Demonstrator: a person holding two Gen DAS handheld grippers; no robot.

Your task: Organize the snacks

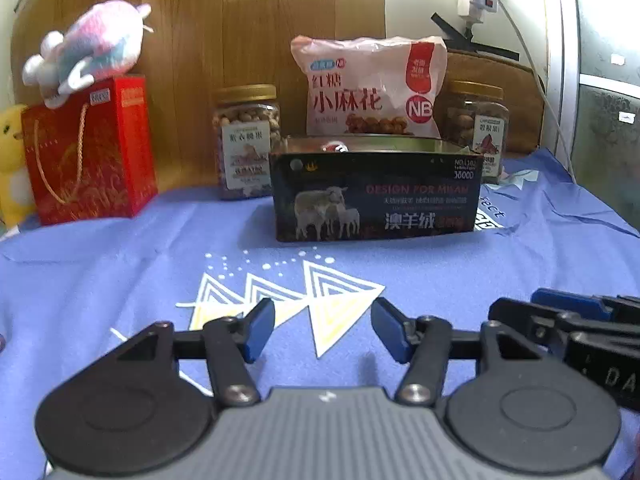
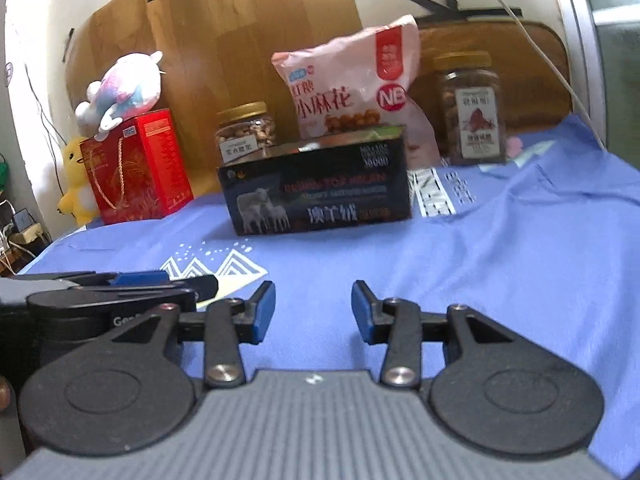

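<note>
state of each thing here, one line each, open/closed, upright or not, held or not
left gripper: open, holding nothing
right gripper: open, holding nothing
dark box: top open, flat on the blue cloth
pink snack bag: sealed, upright behind the box
left nut jar: lid on, upright
right nut jar: lid on, upright
red gift bag: upright, plush toy lying on top

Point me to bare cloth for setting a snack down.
Free: the blue cloth between both open grippers and the dark box, plus its right side. Crowded: the back row, red gift bag, two jars, pink snack bag.
</note>
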